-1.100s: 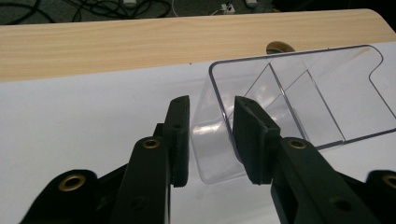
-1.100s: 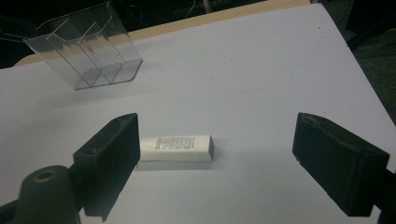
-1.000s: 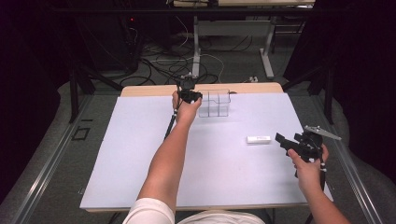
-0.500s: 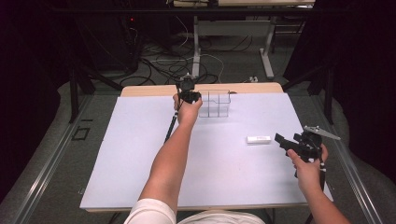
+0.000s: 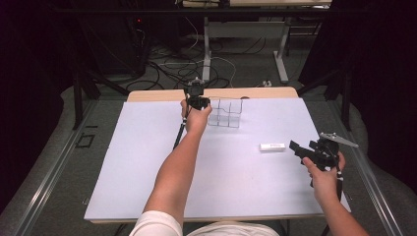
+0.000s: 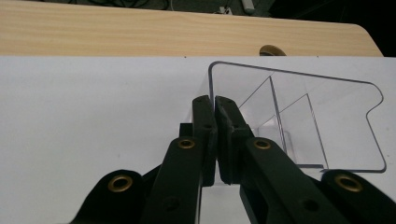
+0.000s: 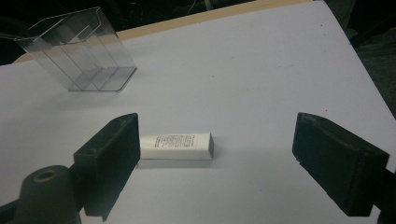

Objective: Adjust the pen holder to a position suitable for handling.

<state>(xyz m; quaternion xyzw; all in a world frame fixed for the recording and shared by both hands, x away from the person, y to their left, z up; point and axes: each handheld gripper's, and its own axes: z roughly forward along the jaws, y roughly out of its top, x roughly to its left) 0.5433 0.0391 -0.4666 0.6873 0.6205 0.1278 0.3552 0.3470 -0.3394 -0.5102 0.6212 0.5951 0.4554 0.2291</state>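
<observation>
Nearest me, at about four o'clock on the white sheet covering the table (image 5: 147,162), the person's right hand (image 5: 322,174) holds the right gripper (image 5: 301,150) low over the surface with its black jaws spread wide apart and nothing between them. Just beyond those jaws, toward three o'clock, lies a small white rectangular box with fine printed text (image 7: 175,146) (its dark end cap faces the right jaw in the right gripper view); it sits flat on the sheet, touching neither jaw that I can make out. Farther off, at roughly twelve o'clock near the sheet's far edge, stands a clear plastic organiser with inner dividers (image 5: 225,113), upright on its base. The left arm stretches out to it, and the left gripper (image 6: 215,105) has its jaws clenched tight on the organiser's near wall at the left corner. Behind that runs a strip of bare light wooden tabletop (image 6: 140,32).
</observation>
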